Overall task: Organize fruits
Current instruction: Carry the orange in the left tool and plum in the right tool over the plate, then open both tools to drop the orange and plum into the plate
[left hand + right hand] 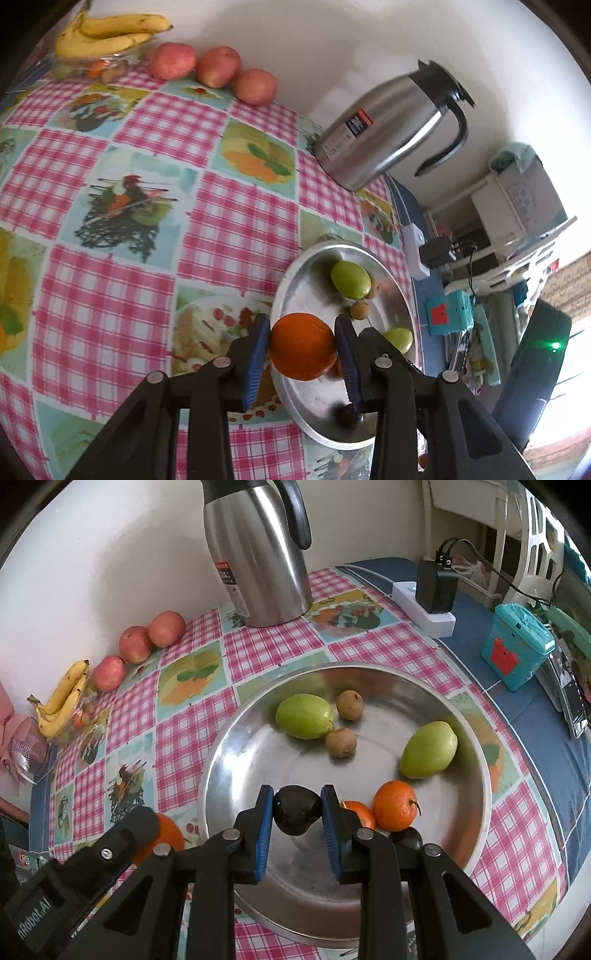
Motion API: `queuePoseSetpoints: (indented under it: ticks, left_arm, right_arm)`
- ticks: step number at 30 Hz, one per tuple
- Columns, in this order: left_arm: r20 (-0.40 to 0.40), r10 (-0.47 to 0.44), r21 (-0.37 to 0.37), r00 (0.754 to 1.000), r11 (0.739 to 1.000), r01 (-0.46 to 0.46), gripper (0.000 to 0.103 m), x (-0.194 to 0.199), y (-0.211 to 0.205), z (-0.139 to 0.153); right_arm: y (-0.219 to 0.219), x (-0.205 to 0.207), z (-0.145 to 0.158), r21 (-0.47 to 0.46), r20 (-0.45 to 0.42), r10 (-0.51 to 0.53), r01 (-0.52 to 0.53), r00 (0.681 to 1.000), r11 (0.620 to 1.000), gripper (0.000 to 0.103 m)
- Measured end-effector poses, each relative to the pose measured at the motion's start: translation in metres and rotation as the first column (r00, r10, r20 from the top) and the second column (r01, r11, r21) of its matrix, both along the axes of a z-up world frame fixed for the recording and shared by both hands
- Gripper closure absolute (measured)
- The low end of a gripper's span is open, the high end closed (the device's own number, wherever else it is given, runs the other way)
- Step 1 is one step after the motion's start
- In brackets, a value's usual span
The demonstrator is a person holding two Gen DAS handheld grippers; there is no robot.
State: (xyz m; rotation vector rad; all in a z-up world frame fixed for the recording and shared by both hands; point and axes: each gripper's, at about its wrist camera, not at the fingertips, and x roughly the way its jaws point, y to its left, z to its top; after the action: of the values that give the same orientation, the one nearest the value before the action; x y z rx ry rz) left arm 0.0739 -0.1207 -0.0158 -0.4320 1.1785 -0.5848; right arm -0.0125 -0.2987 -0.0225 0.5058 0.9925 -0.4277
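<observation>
My left gripper [302, 345] is shut on an orange [302, 346] held over the left rim of the steel bowl [295, 291]. My right gripper [297, 812] is shut on a dark fruit [296, 813] held over the bowl [236, 753]. In the bowl lie two green fruits [304, 716] [428, 749], two small brown fruits [341, 742] [349, 704], two oranges [394, 805] [356, 812] and another dark fruit [406, 839]. The left gripper and its orange [166, 834] show at the lower left of the right wrist view.
Three red apples [218, 66] and a bunch of bananas [107, 35] lie along the wall. A steel thermos jug [258, 554] stands behind the bowl. A power strip with a charger [428, 602] and a teal box [517, 646] sit to the right on blue cloth.
</observation>
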Motion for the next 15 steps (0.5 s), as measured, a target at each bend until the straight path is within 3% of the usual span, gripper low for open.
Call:
queuePoseSetpoints:
  ticks: [12, 15]
  left_arm:
    - [-0.041, -0.025, 0.0, 0.999, 1.0, 0.025, 0.064, 0.002, -0.013, -0.016]
    - [-0.048, -0.021, -0.002, 0.999, 1.0, 0.021, 0.063, 0.002, -0.013, -0.017]
  right_arm:
    - [-0.005, -0.003, -0.005, 0.012, -0.022, -0.039, 0.04, 0.999, 0.999, 0.075]
    - [-0.005, -0.002, -0.008, 0.014, -0.032, -0.046, 0.046, 0.998, 0.999, 0.071]
